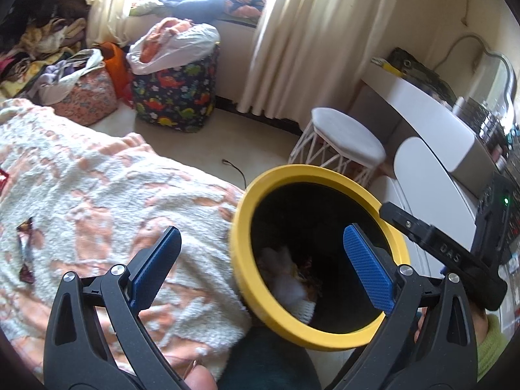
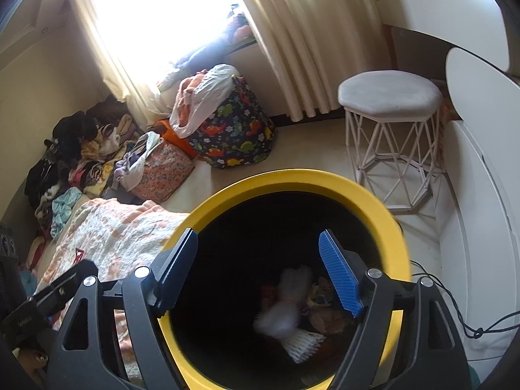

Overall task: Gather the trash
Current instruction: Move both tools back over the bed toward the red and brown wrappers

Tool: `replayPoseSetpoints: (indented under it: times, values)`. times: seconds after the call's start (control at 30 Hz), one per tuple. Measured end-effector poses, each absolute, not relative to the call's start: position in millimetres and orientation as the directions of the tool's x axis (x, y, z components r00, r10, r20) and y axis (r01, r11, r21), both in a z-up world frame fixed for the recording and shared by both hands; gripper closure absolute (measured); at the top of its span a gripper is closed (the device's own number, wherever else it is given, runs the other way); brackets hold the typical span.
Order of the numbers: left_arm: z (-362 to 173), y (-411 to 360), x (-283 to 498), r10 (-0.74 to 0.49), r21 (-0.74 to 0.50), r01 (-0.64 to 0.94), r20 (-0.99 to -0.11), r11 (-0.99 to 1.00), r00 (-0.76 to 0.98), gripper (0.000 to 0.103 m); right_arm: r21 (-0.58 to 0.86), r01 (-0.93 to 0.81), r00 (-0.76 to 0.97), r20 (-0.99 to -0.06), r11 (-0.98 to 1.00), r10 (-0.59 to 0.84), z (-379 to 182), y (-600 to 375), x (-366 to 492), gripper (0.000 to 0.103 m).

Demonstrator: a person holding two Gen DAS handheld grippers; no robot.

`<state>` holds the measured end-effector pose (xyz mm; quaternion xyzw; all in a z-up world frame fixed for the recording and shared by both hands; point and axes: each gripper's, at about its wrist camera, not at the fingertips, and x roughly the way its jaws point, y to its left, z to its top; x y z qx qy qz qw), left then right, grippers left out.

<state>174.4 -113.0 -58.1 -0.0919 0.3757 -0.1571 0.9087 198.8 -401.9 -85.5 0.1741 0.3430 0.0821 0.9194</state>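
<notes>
Left claw (image 1: 260,265): jaws spread wide, blue ribbed pads (image 1: 367,268) bare, gripping nothing. It hangs over the edge of the bed, one finger above the blanket (image 1: 97,191), the other above the mouth of the bin (image 1: 320,208).

Right claw (image 2: 260,271): also spread wide and holding nothing, directly over the bin's opening (image 2: 292,183). From the left wrist view, the right tool's black body (image 1: 445,253) crosses the bin's far rim; raised letters on it read roughly "DAS", partly unclear.

Bin: round, yellow rim, black inside, standing on the floor just beside the bed. Trash lies at the bottom: a blurred white crumpled wad (image 2: 286,302), a white ribbed piece (image 2: 304,341) below it, and colourful wrappers (image 2: 320,295) beside, print unreadable.

On the blanket, fluffy white with peach pattern: a dark wrapper (image 1: 24,229) near the left edge, writing illegible.

Surroundings: white wire-frame stool (image 2: 390,97) with grey seat, near the white counter (image 1: 432,110). Dinosaur-print bag (image 1: 177,94) under the curtain (image 1: 308,32), a white plastic bag (image 1: 175,47) stuffed on top. Clothes pile (image 2: 81,149) along the wall. Black cable (image 2: 455,312) on the floor.
</notes>
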Motion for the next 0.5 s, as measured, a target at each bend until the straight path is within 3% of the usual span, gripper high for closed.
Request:
replayPoseSetpoints:
  times: [0.5]
  values:
    - [-56, -39, 168, -0.253, -0.331, 0.039, -0.634, 0.943, 0.731, 0.011, 0.336, -0.206, 0.703, -0.602, 0.919, 0.378, -74, -329, 198, 0.026]
